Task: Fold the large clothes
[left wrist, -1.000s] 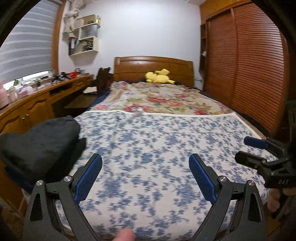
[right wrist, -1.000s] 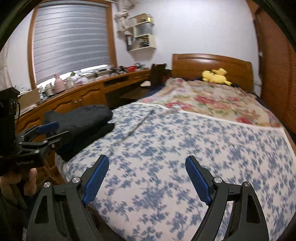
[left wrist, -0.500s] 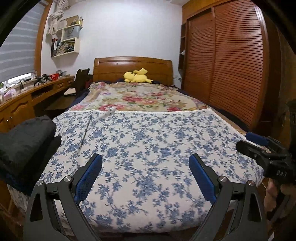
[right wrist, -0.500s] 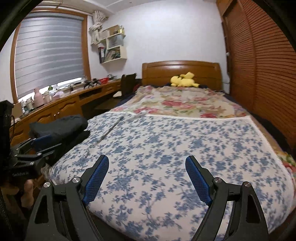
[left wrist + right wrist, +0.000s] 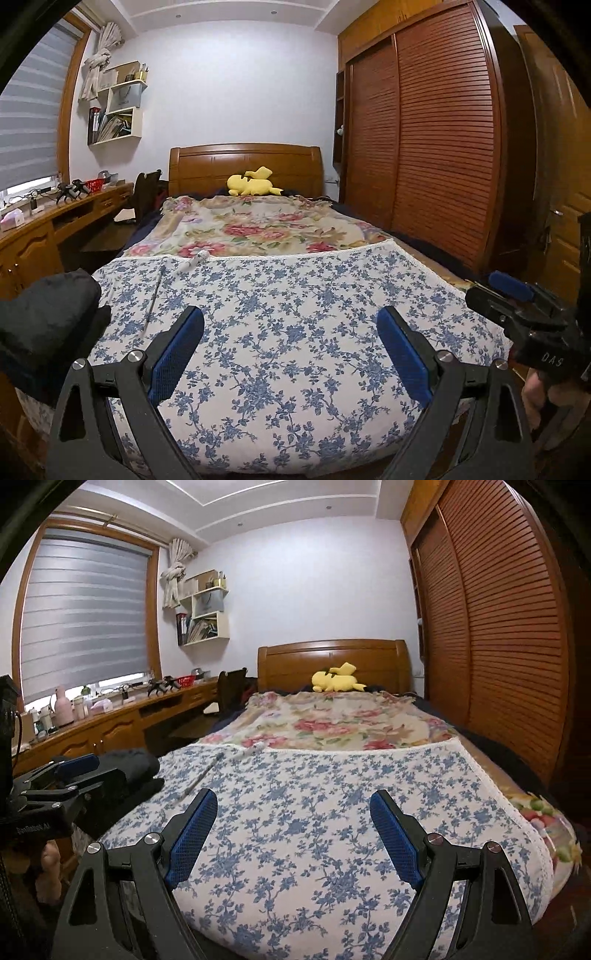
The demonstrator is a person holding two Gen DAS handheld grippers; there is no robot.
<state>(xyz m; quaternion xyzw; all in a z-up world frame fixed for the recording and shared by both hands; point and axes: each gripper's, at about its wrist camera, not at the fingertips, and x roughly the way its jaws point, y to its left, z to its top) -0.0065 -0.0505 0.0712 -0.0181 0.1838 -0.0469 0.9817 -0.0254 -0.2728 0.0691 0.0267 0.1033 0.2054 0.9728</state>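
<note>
Both grippers hang off the foot of the bed, empty. Left gripper (image 5: 290, 354) has its jaws spread wide with nothing between the blue pads; right gripper (image 5: 293, 836) the same, wide apart and bare.

Change from a second ago: both views were lower and closer in over the blue-flowered cover (image 5: 295, 332), angled toward the bed's left side and the window. Now both have backed out past the foot edge, come up a bit and swung round to face the headboard (image 5: 245, 162) squarely. The whole bed is in frame, foot edge to pillow end.

The task's thing: a dark folded garment (image 5: 44, 328) sits on the left edge of the bed near the foot corner, partly overhanging toward the wooden desk (image 5: 55, 236). From the right wrist view it's partly hidden behind the left gripper. Looks bulky and already doubled up into a stack; can't tell what kind of garment it is, or whether there's more than one piece.

The blue-flowered cover lies flat over the near half of the bed, a red-flowered blanket (image 5: 258, 229) beyond it, a yellow plush toy (image 5: 251, 184) at the headboard. A thin pale strip (image 5: 155, 299) lies on the cover near the left edge; can't tell what.

Read: nothing gripped, and stepping back suggests one fold is finished or a fresh start is due. Next grab likely the dark pile, or the cover.
</note>
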